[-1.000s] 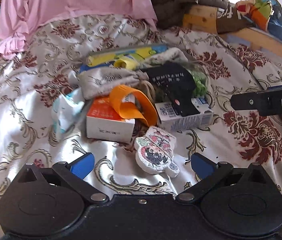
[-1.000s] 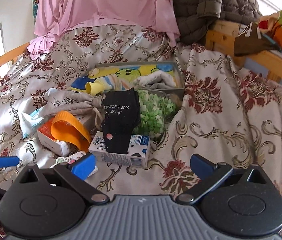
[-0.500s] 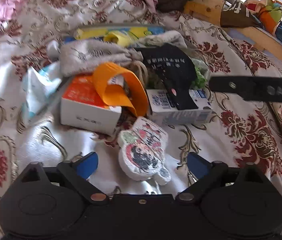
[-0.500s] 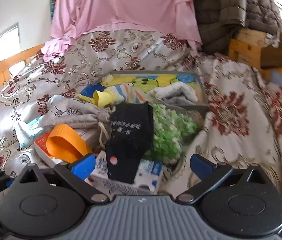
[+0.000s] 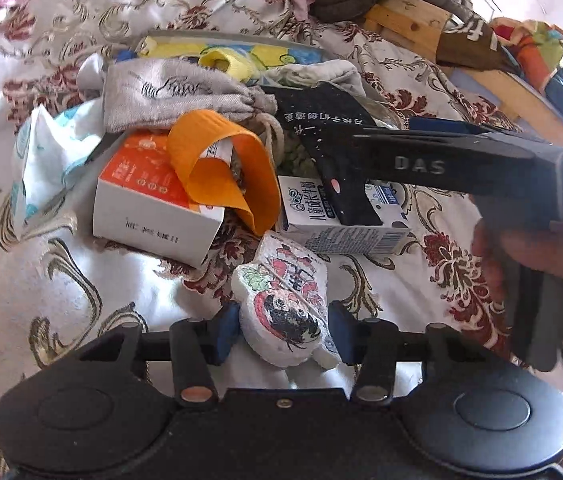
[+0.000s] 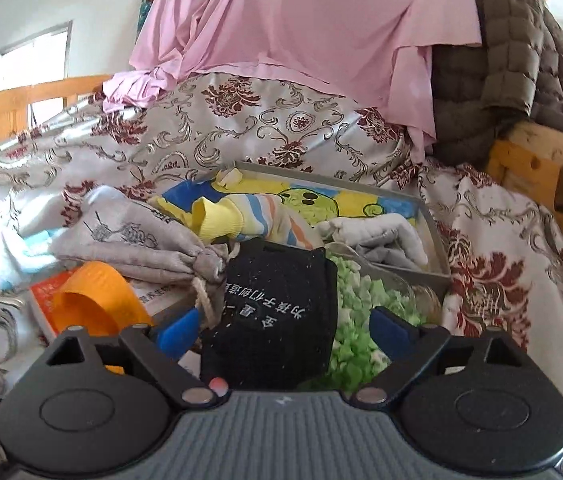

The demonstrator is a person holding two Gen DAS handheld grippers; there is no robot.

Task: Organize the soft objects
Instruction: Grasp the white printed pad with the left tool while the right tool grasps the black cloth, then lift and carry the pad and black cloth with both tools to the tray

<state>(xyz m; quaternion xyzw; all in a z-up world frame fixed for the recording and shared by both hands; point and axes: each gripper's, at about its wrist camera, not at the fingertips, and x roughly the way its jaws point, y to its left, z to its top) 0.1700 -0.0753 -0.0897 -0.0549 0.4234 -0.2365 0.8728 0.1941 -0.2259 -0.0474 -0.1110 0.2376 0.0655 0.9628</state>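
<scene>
A white cartoon-printed squishy pad [image 5: 285, 304] lies on the bedspread; my left gripper [image 5: 283, 330] is shut on its near end. A black sock with white lettering [image 5: 329, 152] drapes over a milk carton [image 5: 341, 224]. My right gripper [image 6: 281, 332] is open with its fingers either side of that black sock [image 6: 277, 312]; it also shows in the left wrist view [image 5: 441, 160]. Behind are a grey drawstring bag [image 6: 137, 244], a yellow striped sock [image 6: 233, 216] and a grey cloth [image 6: 381, 236] in a shallow tray [image 6: 433, 236].
An orange band [image 5: 221, 168] rests on an orange-white box [image 5: 149, 204]. A bag of green foam bits [image 6: 365, 312] lies beside the tray. A tissue pack [image 5: 49, 156] is on the left. Pink cloth [image 6: 281, 28], a brown quilt [image 6: 505, 68] and a wooden frame [image 5: 481, 76] stand behind.
My left gripper moved forward and closed on the cartoon pad. My right gripper advanced over the pile until its fingers straddle the black sock.
</scene>
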